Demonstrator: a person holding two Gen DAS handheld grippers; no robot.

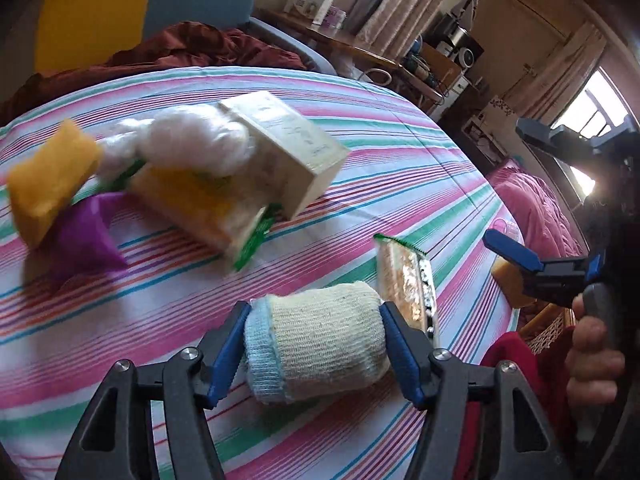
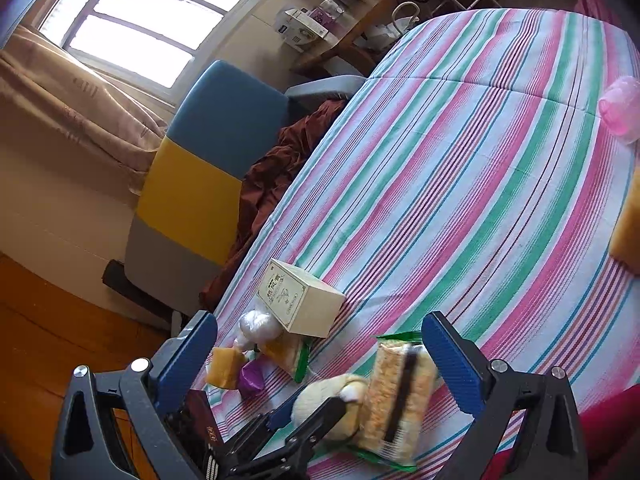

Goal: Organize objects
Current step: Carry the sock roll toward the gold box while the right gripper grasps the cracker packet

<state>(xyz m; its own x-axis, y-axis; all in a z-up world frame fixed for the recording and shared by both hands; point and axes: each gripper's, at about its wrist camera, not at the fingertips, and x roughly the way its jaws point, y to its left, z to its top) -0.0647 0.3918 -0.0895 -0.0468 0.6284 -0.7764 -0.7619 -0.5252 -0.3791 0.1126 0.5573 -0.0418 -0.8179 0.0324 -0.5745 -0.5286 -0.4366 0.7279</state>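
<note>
A rolled cream sock with a pale blue cuff lies on the striped bedspread. My left gripper has a pad against each end of it, so it is shut on the roll. A snack packet with a silver edge leans just right of it. In the right wrist view the same roll and packet sit low between the fingers of my right gripper, which is open and empty. Further off, a cream box, a white bag, a yellow sponge, a purple bag and an orange packet lie clustered.
A hand holds the right gripper past the bed's right edge, above a wicker basket and another sponge. A pink plastic item lies far across the bed. A blue and yellow chair and maroon cloth flank the bed.
</note>
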